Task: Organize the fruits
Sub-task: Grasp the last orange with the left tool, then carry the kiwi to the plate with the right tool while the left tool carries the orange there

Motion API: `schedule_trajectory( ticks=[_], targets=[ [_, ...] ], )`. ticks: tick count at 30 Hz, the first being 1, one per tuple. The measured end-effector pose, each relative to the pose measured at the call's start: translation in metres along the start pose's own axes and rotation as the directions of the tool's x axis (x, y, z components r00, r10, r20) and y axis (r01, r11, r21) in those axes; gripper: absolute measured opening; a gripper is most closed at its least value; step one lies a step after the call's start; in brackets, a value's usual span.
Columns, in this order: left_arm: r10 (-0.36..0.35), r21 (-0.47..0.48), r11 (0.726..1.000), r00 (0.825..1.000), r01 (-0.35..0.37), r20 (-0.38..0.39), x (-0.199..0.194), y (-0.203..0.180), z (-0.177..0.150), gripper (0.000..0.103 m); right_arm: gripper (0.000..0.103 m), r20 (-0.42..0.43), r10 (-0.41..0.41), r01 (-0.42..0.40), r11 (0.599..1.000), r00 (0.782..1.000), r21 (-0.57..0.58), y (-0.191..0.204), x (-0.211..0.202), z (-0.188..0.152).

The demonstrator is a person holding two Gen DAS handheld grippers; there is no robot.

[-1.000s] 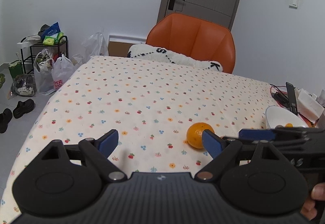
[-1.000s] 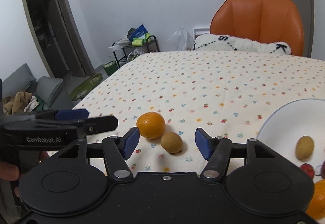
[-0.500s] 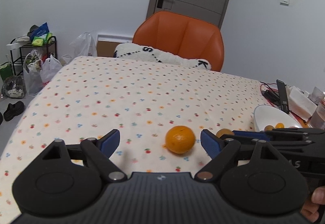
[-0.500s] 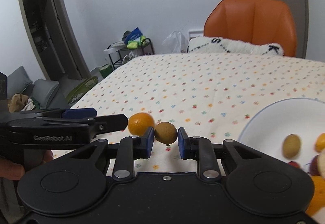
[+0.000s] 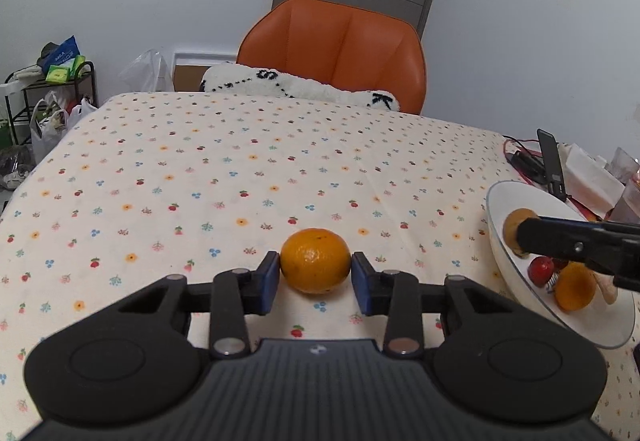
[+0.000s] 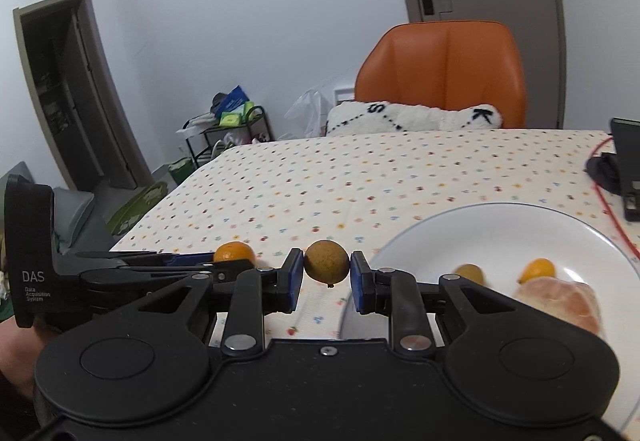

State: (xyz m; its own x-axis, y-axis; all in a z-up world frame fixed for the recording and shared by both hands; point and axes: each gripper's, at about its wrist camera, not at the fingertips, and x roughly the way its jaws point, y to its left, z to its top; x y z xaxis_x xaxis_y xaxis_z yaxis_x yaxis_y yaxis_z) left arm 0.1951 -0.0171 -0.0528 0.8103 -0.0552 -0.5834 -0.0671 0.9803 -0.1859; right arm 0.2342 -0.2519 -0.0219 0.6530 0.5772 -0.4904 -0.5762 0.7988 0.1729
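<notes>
An orange (image 5: 315,260) rests on the flower-print tablecloth, and my left gripper (image 5: 315,283) is shut on it, blue pads touching both sides. My right gripper (image 6: 326,277) is shut on a small brown round fruit (image 6: 326,267), held in the air by the left rim of a white plate (image 6: 496,217). In the left wrist view that brown fruit (image 5: 516,225) hangs over the plate (image 5: 500,201), with the right gripper's fingers (image 5: 568,243) reaching in from the right. The plate holds several fruits, among them a red one (image 5: 541,269) and an orange one (image 5: 576,292).
An orange chair (image 5: 340,53) with a white cushion (image 5: 296,87) stands at the table's far edge. A phone on a stand (image 5: 551,161), cables and paper lie at the right edge. A rack with bags (image 5: 48,97) stands on the floor to the left.
My left gripper has shut on the orange. My right gripper has lifted the brown fruit and carried it right to the plate's rim.
</notes>
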Motion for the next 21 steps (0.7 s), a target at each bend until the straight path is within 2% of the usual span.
schedule_trajectory(
  ticks=[13,21],
  targets=[
    [-0.059,0.069,0.996,0.997,0.056,0.044,-0.021,-0.047,0.008,0.037,0.024,0.040,-0.040,0.037,0.998,0.998,0.057,-0.031,-0.033,-0.012],
    [-0.099,0.100,0.990,0.994,0.094,0.045,-0.025,-0.077,0.007,0.037,0.024,0.059,-0.062,0.057,0.995,0.996,0.084,-0.048,-0.052,-0.020]
  ],
)
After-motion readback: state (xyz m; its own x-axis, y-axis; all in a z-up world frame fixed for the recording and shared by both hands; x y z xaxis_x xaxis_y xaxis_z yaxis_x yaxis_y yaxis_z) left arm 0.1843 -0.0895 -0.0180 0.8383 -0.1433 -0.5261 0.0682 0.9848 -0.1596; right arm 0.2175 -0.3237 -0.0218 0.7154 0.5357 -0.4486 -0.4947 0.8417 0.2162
